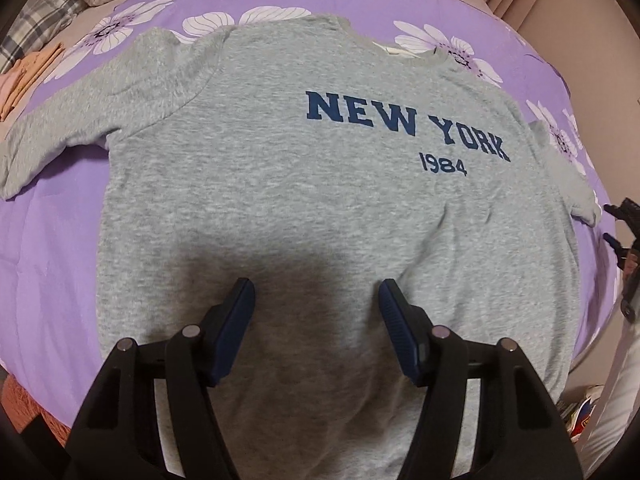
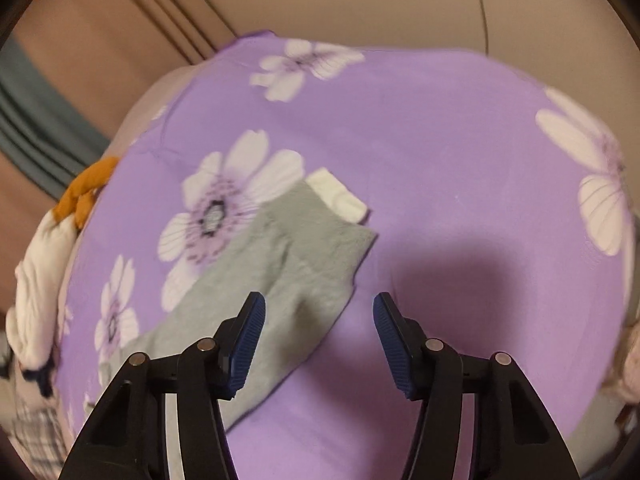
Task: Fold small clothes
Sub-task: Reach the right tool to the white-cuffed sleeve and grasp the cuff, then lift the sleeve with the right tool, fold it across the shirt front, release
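Both grippers [image 1: 316,308] over grey sweatshirt [image 1: 320,200].

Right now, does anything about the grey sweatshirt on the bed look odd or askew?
Nothing is damaged. The grey sweatshirt lies flat, print up, on the purple bedspread; a white tag pokes out beyond its sleeve end.

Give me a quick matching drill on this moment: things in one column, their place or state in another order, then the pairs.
Things:
1. grey New York 1984 sweatshirt
2. grey sleeve with white cuff
3. orange cloth
4. left gripper

States or places:
A. at the bed's far edge, beside white fabric
B. jaws apart above the grey body fabric
C. spread flat, print up, on the purple flowered bedspread
D. stretched out ahead of the right gripper

Pairs: 1-C, 2-D, 3-A, 4-B
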The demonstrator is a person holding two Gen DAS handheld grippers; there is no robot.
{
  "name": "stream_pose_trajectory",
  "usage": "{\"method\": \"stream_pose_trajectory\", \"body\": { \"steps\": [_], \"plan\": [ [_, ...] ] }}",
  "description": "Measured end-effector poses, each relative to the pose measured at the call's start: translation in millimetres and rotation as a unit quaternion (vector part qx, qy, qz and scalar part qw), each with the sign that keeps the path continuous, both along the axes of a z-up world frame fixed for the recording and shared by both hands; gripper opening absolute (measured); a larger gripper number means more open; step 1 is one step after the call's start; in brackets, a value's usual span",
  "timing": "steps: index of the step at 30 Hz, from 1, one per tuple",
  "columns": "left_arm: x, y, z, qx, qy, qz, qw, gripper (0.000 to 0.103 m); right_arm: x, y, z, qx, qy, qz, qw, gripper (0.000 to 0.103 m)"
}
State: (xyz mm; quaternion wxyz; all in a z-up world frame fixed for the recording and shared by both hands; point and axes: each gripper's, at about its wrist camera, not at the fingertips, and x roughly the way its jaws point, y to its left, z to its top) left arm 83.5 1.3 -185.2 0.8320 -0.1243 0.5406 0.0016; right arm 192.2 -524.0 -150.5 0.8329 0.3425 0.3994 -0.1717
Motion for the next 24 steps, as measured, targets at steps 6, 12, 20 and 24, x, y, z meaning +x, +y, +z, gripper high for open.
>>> {"method": "stream_pose_trajectory", "body": {
  "steps": [6, 12, 20, 24],
  "plan": [
    [4, 5, -2, -0.021, 0.003, 0.007, 0.9997, 0.066, 17, -6, -17, 0.008, -0.003, -0.009, 1.0, 0.049],
    [4, 5, -2, -0.026, 0.007, 0.009, 0.9996, 0.066, 16, -4, -4, -0.028, -0.032, -0.011, 0.999, 0.012],
    [7, 10, 7, -0.043, 0.011, 0.014, 0.9989, 0.065, 12, -15, 0, -0.054, -0.038, -0.043, 0.997, 0.012],
    [3, 19, 27, -0.04, -0.016, 0.026, 0.9988, 0.066, 14, 20, 49, -0.14, -0.071, -0.013, 0.988, 0.012]
  ]
}}
